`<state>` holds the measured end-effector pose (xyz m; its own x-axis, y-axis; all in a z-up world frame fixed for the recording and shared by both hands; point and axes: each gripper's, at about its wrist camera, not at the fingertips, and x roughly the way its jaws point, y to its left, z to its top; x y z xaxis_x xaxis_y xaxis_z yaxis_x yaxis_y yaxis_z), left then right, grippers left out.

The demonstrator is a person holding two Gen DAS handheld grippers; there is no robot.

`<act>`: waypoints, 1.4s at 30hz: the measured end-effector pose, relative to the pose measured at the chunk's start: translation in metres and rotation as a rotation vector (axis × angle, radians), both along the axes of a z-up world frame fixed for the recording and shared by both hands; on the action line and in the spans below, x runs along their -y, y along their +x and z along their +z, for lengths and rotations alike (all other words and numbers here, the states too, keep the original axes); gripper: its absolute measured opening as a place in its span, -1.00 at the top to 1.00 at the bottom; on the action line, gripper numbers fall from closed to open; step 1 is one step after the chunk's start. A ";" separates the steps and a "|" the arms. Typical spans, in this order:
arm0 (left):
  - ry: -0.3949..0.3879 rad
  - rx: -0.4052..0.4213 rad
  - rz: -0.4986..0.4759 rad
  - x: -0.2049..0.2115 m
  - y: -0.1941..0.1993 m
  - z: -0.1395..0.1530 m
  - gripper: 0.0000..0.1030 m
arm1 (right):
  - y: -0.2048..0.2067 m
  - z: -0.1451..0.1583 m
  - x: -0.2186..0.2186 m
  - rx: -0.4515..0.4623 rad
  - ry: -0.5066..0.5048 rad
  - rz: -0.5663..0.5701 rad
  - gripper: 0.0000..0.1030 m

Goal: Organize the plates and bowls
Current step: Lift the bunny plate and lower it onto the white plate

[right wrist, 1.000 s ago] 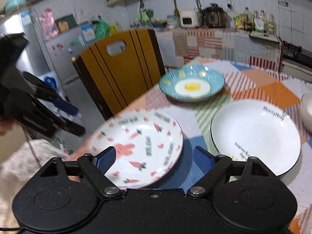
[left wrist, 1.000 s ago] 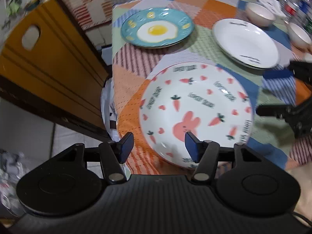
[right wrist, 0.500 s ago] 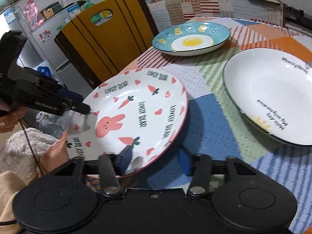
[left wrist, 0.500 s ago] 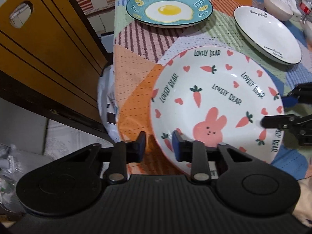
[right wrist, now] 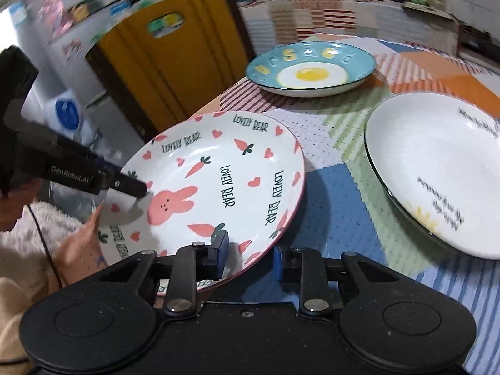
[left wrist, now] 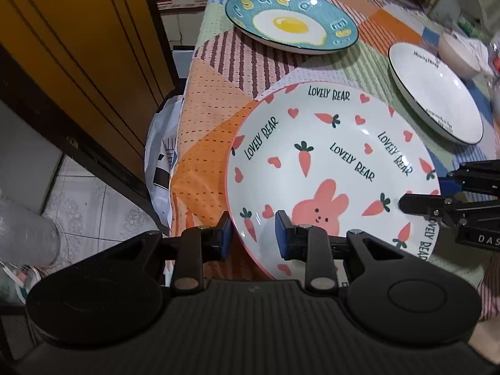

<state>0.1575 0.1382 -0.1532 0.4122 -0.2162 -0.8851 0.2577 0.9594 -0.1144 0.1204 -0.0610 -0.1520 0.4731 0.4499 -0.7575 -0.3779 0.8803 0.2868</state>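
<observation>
**K:** Fingers of the left gripper [left wrist: 253,234] sit either side of the rabbit plate [left wrist: 331,168] rim and look clamped on it. Right gripper [right wrist: 248,256] straddles the opposite rim, jaws closing, one pad above the rim and one below; full contact I can't confirm.

**M:** Where's the plate?
**K:** Near corner of the table [left wrist: 212,115], part of it hanging past the edge. In the right wrist view its right side looks raised off the cloth, though that's a judgement.

**M:** Risks?
**K:** Glazed rim, small pads, grip right at the lip. If the right side isn't seated when the lift begins, the plate likely pivots on the left pinch and slides out. It's beside the table edge, so a slip probably means the floor. Uneven lift between hands could also twist it loose. White plate [right wrist: 437,172] sits near on the right; a swing that way may clip it.

**M:** Readable text?
**K:** "LOVELY BEAR" repeated on the rabbit plate. Left gripper body reads something like "GenRobot.AI", first letter unsure. Right gripper shows "DAS", cut off. White plate has script, maybe "Morning Honey", blurred. Egg plate [left wrist: 292,22] has raised yellow letters, not legible.
</observation>
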 end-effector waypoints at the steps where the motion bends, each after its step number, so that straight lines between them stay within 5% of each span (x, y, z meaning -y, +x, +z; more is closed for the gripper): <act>1: -0.013 -0.010 0.008 -0.001 -0.001 0.000 0.48 | 0.002 0.001 0.002 -0.009 0.004 0.006 0.39; 8: 0.001 0.012 0.054 0.003 -0.013 0.012 0.48 | 0.002 0.011 0.011 -0.006 0.032 0.049 0.43; 26: -0.082 0.158 -0.003 0.033 -0.001 0.095 0.48 | -0.019 0.076 0.046 0.117 0.108 -0.065 0.43; 42: -0.141 0.075 -0.106 0.144 0.066 0.062 0.48 | 0.008 0.084 0.139 0.070 0.002 -0.208 0.43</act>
<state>0.2237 -0.0062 -0.0912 0.4442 -0.3815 -0.8106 0.3692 0.9023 -0.2224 0.1283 -0.1999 -0.0675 0.6076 0.3386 -0.7184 -0.2070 0.9408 0.2684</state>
